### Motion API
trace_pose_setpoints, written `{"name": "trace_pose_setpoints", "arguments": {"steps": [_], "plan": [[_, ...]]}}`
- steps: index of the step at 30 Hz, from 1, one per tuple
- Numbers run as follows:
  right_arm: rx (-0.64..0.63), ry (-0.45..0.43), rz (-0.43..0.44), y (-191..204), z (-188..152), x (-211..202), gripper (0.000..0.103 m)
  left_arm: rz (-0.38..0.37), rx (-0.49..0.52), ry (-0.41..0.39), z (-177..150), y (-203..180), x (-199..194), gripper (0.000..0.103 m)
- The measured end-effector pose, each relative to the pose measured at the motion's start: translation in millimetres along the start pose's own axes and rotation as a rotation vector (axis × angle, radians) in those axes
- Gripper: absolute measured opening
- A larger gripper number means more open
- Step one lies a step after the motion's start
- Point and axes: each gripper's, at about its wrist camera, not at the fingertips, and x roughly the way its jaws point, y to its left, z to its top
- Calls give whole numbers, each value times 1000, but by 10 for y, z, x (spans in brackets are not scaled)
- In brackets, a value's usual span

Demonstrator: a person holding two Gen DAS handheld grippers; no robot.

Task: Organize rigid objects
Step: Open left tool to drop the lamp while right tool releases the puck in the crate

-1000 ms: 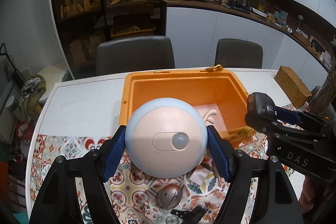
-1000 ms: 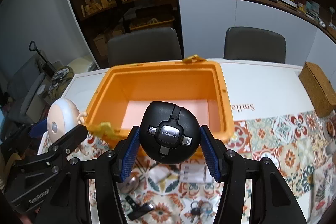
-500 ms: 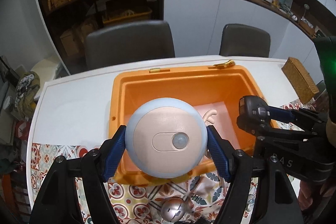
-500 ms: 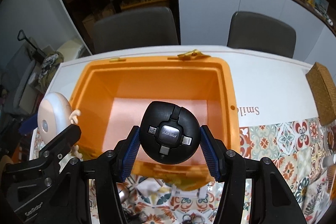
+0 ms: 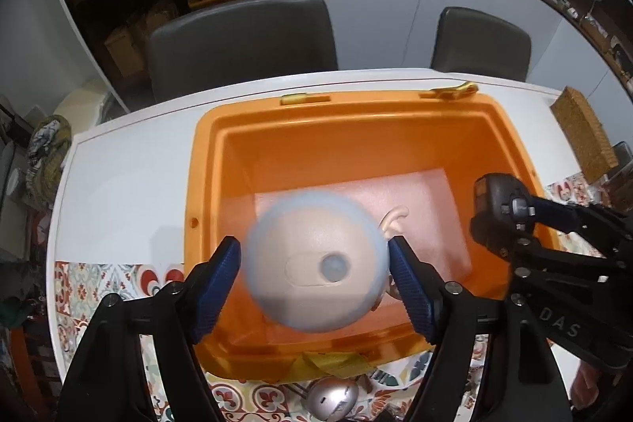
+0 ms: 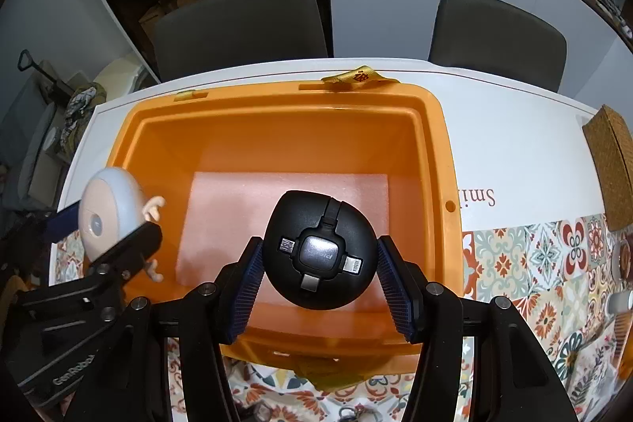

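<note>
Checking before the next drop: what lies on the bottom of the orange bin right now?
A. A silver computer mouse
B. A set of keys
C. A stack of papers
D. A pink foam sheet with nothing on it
D. In the right wrist view the orange bin shows only a bare pink foam sheet on its floor; the round black adapter is above it, between the right gripper fingers.

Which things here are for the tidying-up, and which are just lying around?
For the job:
orange box
round light
black charger

Just lying about:
woven box
grey chair
patterned cloth
</note>
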Motion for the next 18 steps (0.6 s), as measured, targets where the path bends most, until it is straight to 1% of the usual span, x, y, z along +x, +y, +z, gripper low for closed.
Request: {"name": "trace_pose_setpoints", "arguments": {"steps": [4, 9, 10, 11, 12, 15, 18], "plan": [[5, 7, -4, 14, 19, 37, 57, 22, -8, -13, -8, 23, -43, 85], [28, 13, 12, -12, 19, 82, 57, 90, -15, -46, -72, 81, -164, 86], [33, 12, 16, -18, 18, 85, 60, 99, -14, -51, -87, 89, -187, 87], [36, 5, 20, -22, 14, 77, 67, 105, -16, -54, -107, 103, -211, 87], [40, -5, 18, -26, 14, 58, 69, 105, -19, -57, -132, 119, -238, 87], [37, -34, 16, -27, -25, -29, 69, 112, -29, -67, -211, 153, -325, 87], [49, -53, -32, -26, -124, -152, 69, 122, -39, -89, -315, 166, -430, 87]]}}
